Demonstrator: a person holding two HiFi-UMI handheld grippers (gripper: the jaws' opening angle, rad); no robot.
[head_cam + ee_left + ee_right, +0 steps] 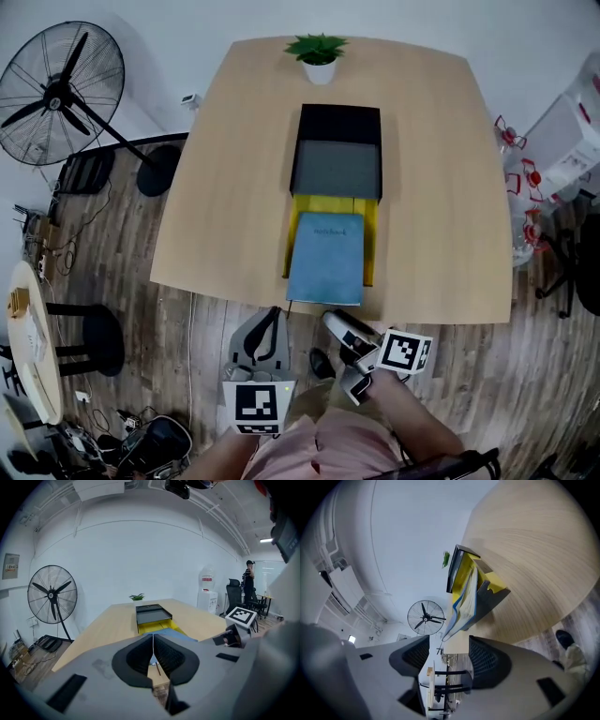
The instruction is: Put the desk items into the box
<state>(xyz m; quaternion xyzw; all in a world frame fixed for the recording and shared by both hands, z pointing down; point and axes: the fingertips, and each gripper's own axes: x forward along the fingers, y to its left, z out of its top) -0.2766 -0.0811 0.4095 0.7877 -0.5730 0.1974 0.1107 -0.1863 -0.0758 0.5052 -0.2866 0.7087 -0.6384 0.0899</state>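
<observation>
A blue notebook (325, 257) lies on a yellow folder (331, 206) near the table's front edge, its near end hanging slightly over. Behind them stands a black box (337, 150) with a grey inside. A thin pen (288, 307) lies by the notebook's near left corner. Both grippers are held below the table edge, off the items. My left gripper (265, 330) is shut with nothing in it; its view looks along the table to the box (151, 613). My right gripper (339, 330) is open and rolled sideways, with the notebook (464, 603) ahead of its jaws.
A potted plant (319, 56) stands at the table's far edge. A floor fan (61, 94) is at the left, a round side table (28, 328) at the lower left, and white crates and an office chair (572, 253) at the right. A person stands far off in the left gripper view.
</observation>
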